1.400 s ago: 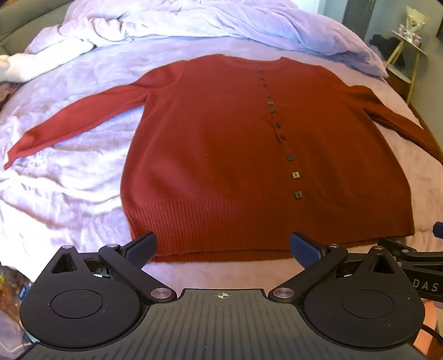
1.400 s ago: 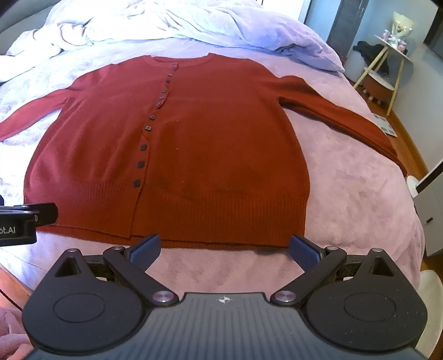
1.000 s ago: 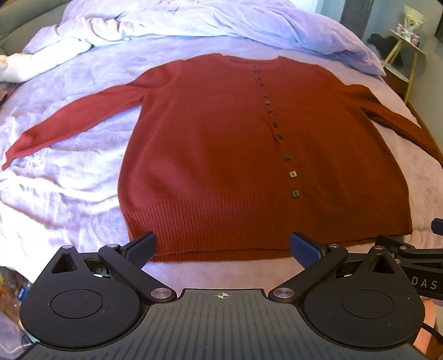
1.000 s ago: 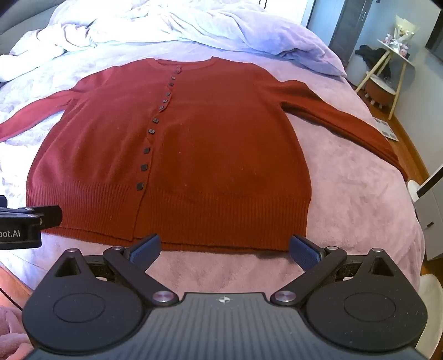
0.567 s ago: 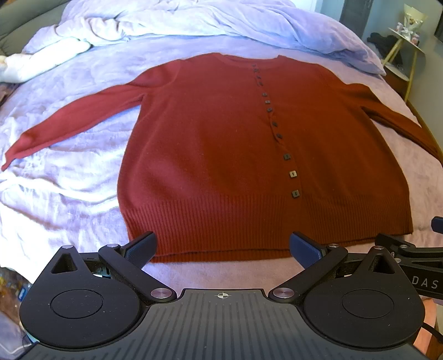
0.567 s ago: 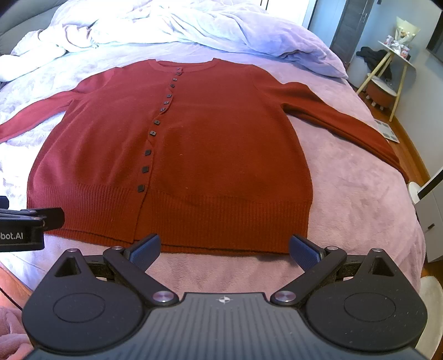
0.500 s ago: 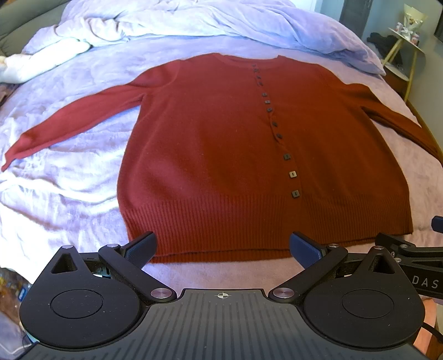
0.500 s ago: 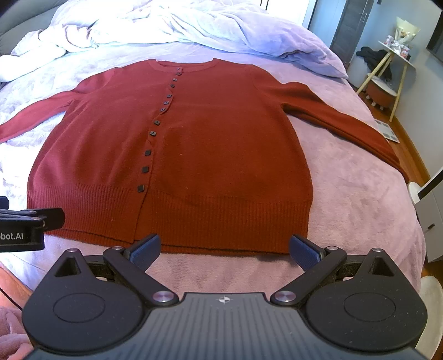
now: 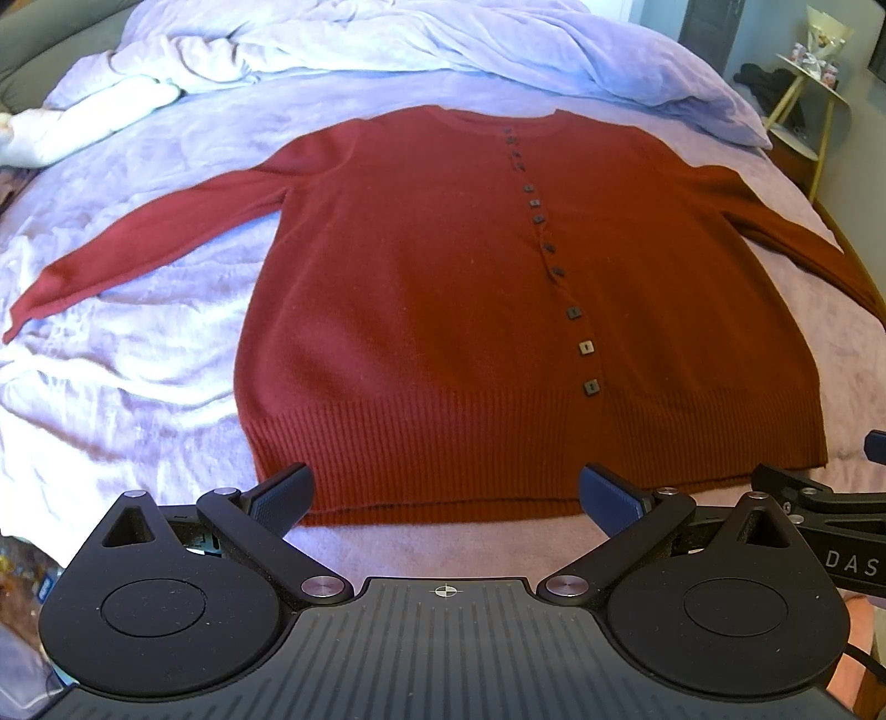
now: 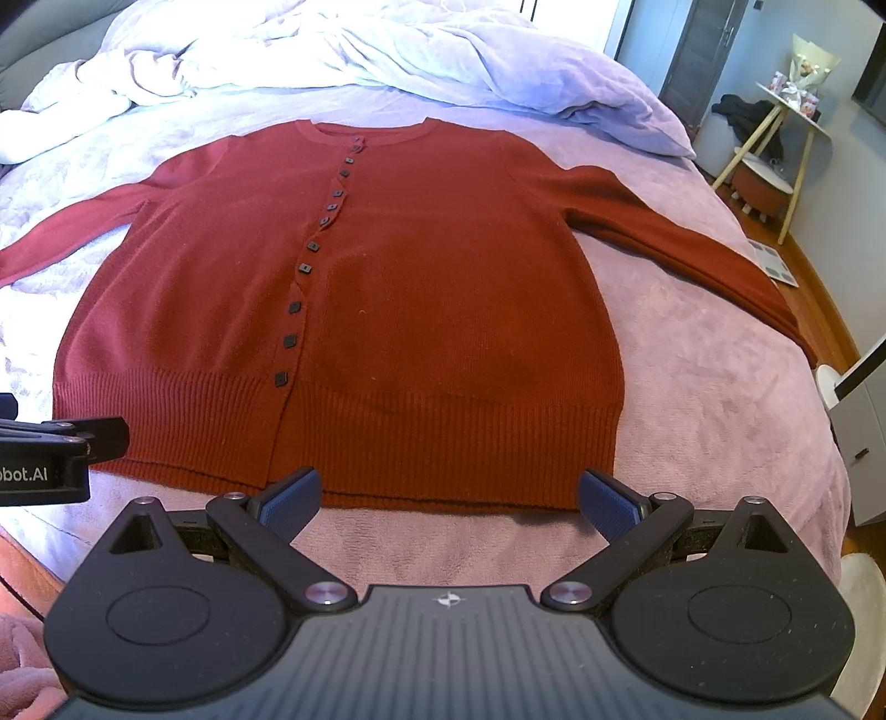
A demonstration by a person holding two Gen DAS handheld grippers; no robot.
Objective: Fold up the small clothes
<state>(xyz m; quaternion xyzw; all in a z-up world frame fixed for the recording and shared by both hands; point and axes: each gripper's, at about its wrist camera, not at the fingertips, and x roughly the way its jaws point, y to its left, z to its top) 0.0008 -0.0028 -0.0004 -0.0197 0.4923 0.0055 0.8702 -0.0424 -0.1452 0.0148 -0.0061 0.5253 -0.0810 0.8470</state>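
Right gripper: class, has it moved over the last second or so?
Yes. The right gripper has backed slightly away from the bed: in its own view the cardigan's ribbed hem sat lower earlier, with less pink bedspread showing before its open fingers.

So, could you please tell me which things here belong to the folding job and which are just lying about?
For the job:
- red cardigan, spread flat and buttoned
- left gripper, open
- right gripper, open
- bed cover it lies on

Lying about:
- crumpled duvet
- side table
- paper on the floor
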